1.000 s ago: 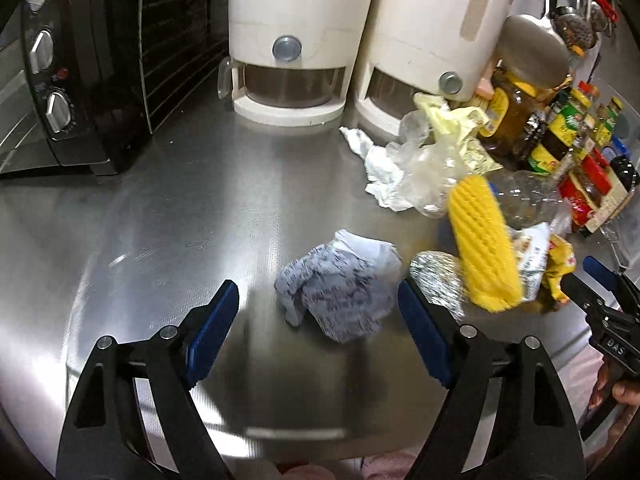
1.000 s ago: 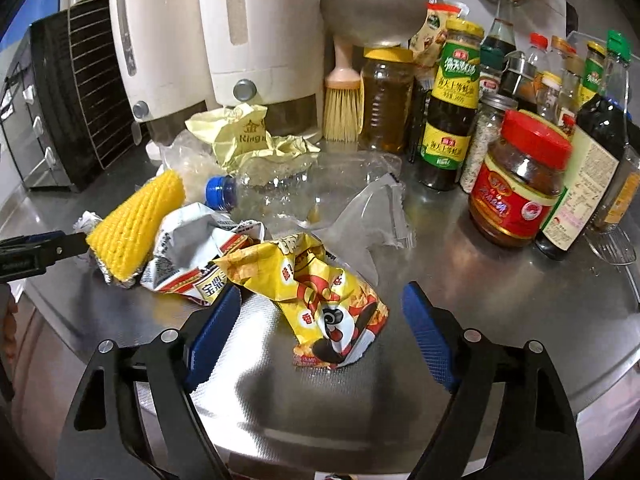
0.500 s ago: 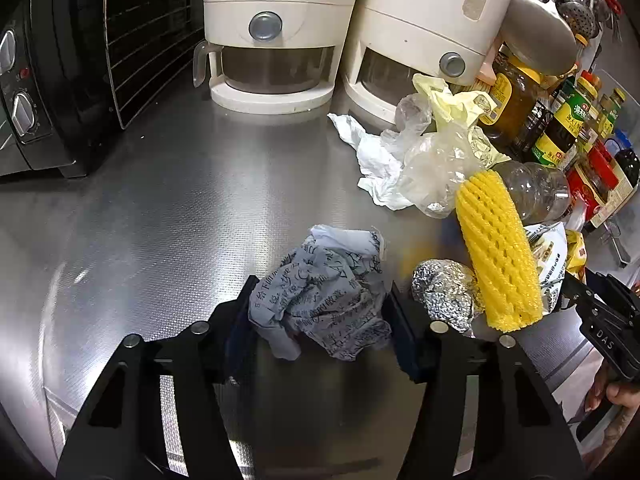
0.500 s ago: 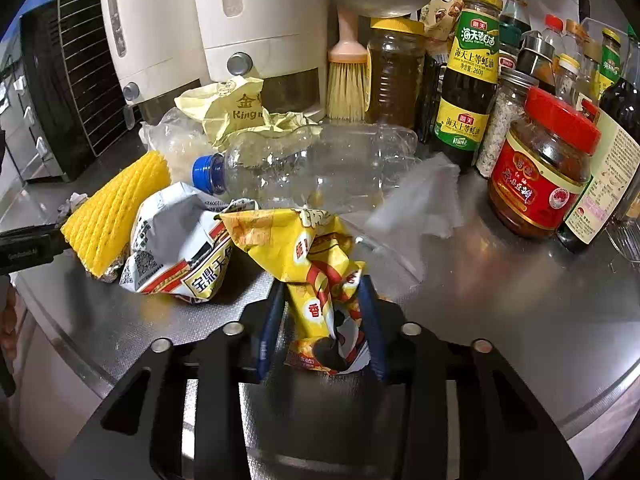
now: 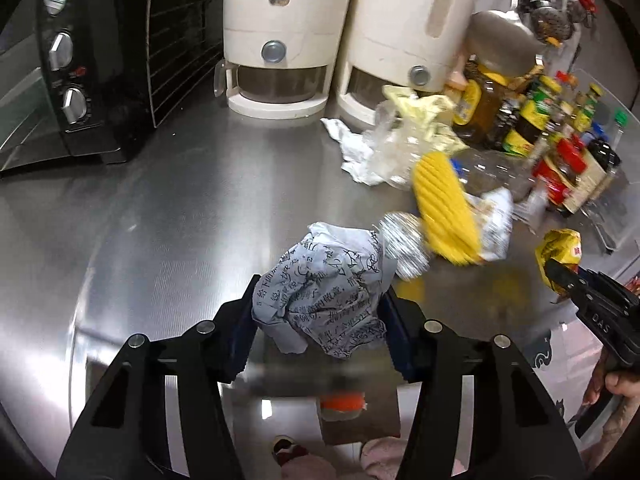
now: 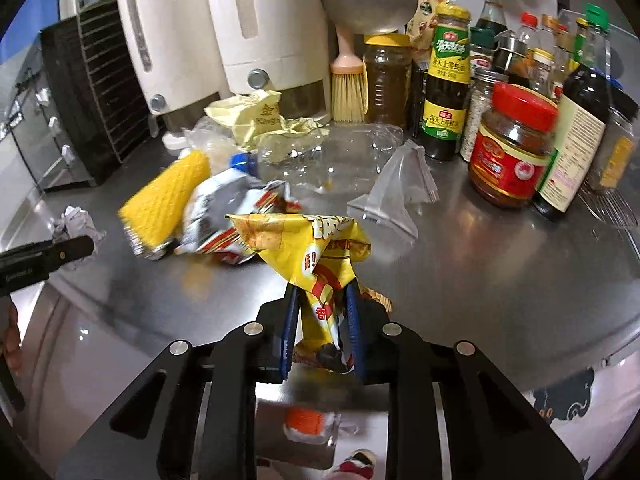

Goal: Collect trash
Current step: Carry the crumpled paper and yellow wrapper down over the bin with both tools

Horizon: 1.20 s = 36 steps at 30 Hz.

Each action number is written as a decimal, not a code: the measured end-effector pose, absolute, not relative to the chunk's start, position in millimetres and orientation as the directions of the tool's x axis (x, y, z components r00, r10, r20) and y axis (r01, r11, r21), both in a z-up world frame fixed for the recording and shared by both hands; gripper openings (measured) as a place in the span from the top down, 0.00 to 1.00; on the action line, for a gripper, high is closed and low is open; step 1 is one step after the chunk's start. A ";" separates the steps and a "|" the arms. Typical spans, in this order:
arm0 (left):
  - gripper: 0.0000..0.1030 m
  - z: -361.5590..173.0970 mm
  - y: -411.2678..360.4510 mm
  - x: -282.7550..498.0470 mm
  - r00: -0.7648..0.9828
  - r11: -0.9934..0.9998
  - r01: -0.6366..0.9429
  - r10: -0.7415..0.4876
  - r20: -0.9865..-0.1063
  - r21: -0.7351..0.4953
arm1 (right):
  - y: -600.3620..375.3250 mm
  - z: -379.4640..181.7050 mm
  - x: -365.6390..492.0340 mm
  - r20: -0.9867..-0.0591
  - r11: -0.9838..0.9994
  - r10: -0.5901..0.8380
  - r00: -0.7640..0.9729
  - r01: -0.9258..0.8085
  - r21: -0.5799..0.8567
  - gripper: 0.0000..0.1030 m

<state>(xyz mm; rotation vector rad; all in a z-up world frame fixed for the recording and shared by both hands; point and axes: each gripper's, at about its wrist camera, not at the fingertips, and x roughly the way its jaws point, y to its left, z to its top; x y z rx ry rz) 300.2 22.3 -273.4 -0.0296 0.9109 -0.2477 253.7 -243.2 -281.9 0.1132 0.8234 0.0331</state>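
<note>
Crumpled printed paper (image 5: 328, 300), lower centre of the left wrist view, is clamped between the blue pads of the left gripper (image 5: 320, 332), over the near edge of the steel counter (image 5: 160, 208). Yellow snack wrapper (image 6: 316, 264), centre of the right wrist view, is pinched by the right gripper (image 6: 322, 332), jaws nearly closed on it. Remaining litter sits centre frame on the counter: foil ball (image 5: 402, 246), yellow foam net (image 6: 168, 200), red-and-white packet (image 6: 236, 216), clear plastic bottle (image 6: 320, 160), pale yellow wrapper (image 6: 260, 118). Two white dispensers (image 5: 280, 32) stand at upper centre; black oven (image 5: 80, 60) upper left; condiment bottles (image 6: 516, 120) upper right.
</note>
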 end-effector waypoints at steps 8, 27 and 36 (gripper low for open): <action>0.49 -257.2 15.2 220.8 0.622 0.965 0.236 -0.241 -0.745 -0.115 | -233.9 -260.4 190.8 -0.700 0.990 0.089 0.709 0.012 0.139 0.77; 0.49 -361.0 -7.8 115.9 0.498 0.943 0.287 -0.298 -0.814 -0.170 | -215.1 -347.5 106.7 -0.769 0.976 0.173 0.616 0.000 0.219 0.77; 0.49 -447.1 -25.8 113.6 0.395 0.930 0.301 -0.324 -0.860 -0.212 | -212.1 -434.9 112.7 -0.826 0.962 0.209 0.523 0.042 0.270 0.76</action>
